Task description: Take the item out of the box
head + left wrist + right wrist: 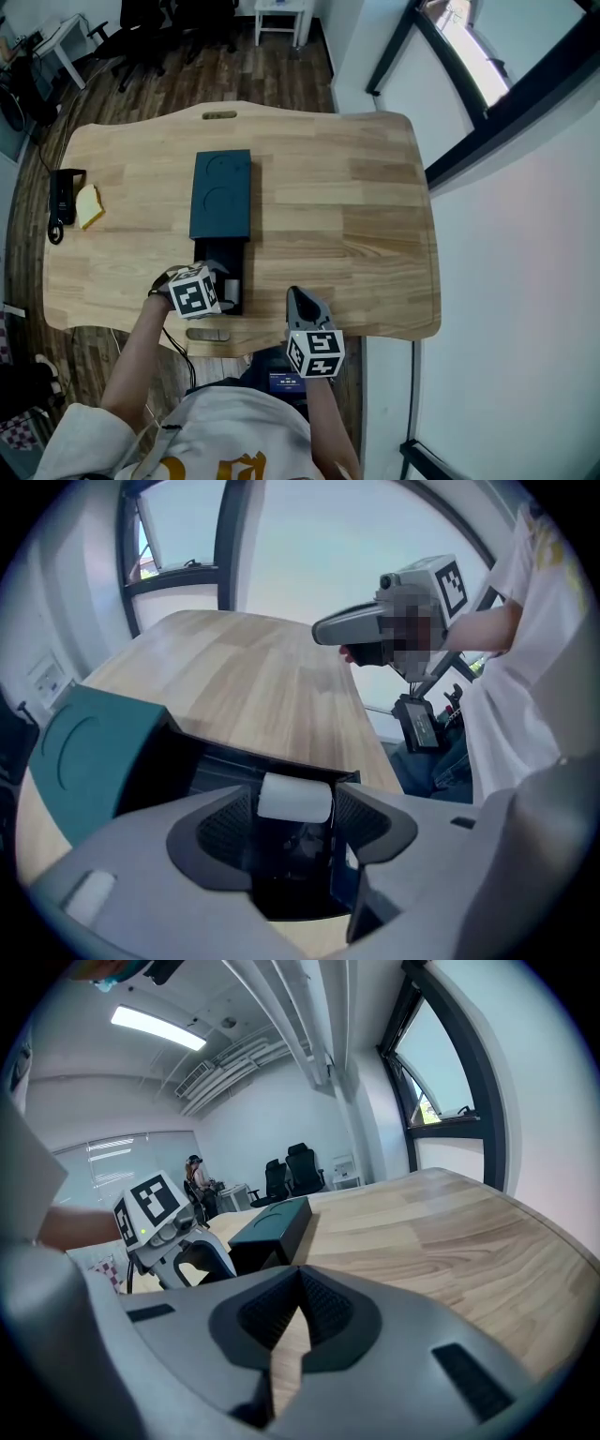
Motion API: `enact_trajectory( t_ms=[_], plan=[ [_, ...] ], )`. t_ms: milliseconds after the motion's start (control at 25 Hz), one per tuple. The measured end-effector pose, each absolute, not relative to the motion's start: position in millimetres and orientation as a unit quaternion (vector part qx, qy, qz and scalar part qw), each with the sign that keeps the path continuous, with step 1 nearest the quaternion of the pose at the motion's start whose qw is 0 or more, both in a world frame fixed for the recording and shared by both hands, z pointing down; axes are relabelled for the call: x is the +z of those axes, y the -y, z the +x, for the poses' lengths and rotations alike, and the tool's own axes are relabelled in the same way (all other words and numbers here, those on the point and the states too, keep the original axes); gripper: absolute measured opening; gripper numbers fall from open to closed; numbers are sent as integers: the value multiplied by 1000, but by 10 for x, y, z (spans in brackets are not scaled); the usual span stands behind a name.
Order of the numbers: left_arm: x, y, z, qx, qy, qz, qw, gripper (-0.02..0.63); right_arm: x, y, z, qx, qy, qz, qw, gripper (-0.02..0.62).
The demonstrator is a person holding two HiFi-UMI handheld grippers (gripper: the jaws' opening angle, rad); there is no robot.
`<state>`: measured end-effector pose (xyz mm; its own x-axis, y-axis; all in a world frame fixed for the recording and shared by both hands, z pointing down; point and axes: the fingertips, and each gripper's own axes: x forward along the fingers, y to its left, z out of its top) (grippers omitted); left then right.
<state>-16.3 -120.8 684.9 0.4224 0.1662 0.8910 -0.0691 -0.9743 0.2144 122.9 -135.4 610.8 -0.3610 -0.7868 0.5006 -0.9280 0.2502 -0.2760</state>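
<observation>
Two grippers: L gripper (294,819) jaws opening, white item (294,797) between, at box (222,195); R gripper (300,1283) jaws together.

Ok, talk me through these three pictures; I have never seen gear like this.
There is no robot: a person holds tongs in each hand. The head view comes from a camera on the person's head, looking down at a wooden table. The two gripper views come from cameras riding on the tongs. On the table lie a dark teal box, slid open at its near end, a yellow thing and a black device. The left tongs are opening over the open box, with a white item between their tips. The right tongs are shut and empty.
</observation>
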Motion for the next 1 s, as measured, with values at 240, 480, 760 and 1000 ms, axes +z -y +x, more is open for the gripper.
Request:
enact_trajectory(
  t_ms=[240, 480, 760, 1000],
  plan=[
    [6956, 1155, -187, 560, -64, 821, 93, 291, 6134, 1333, 1265, 275, 775, 553, 132, 6],
    [7127, 1124, -191, 590, -78, 802, 48, 291, 6133, 1333, 1288, 275, 774, 555, 133, 6],
    [7179, 1144, -181, 595, -70, 800, 34, 291, 6132, 1319, 1320, 275, 772, 558, 133, 6],
    [7086, 1211, -252, 574, -27, 815, 74, 291, 6023, 1281, 1376, 265, 772, 563, 130, 6]
  ],
)
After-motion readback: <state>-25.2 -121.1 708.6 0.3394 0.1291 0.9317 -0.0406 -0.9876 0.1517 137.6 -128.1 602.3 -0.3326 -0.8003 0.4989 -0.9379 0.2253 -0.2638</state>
